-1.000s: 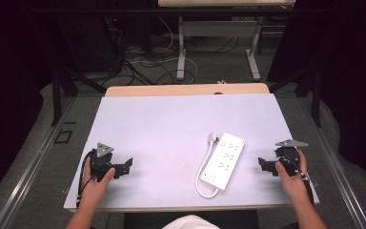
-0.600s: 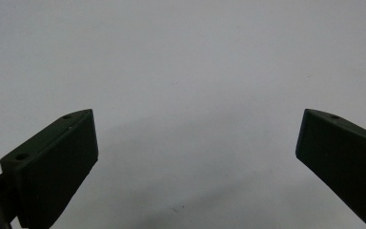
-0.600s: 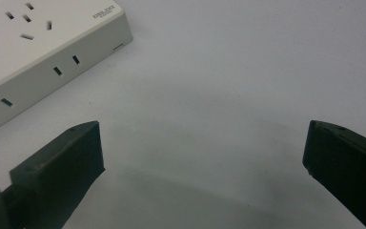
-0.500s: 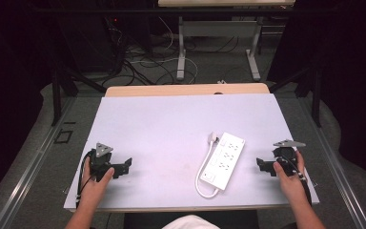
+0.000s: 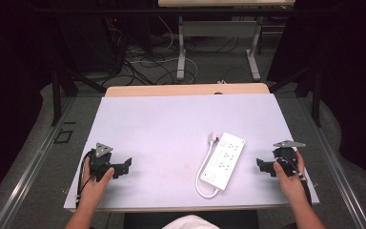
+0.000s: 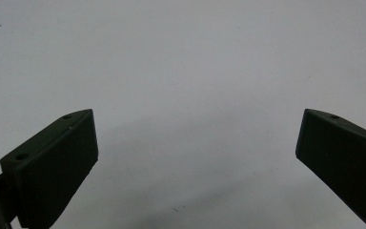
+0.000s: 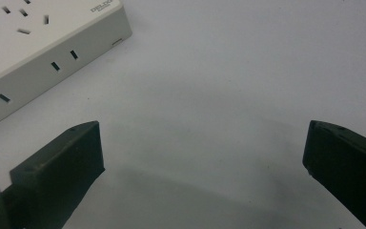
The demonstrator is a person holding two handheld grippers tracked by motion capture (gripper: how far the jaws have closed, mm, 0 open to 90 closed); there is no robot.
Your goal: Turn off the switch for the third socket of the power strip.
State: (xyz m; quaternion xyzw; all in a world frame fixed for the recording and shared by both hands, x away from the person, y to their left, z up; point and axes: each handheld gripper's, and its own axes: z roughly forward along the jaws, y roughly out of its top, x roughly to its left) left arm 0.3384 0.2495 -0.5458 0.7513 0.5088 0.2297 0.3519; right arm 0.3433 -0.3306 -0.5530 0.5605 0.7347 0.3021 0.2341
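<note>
Power strip (image 5: 223, 160) work has barely begun, by my reading: nothing is gripped yet. My right gripper (image 5: 263, 167) sits just right of the strip with its jaws spread wide and empty; in the right gripper view the strip's near corner (image 7: 43, 43) lies ahead of them, apart. My left gripper (image 5: 124, 167) rests well left of the strip, also wide open over the bare table (image 5: 162, 124). The strip's cord (image 5: 204, 179) loops at its near left side, and nothing blocks my reach.
</note>
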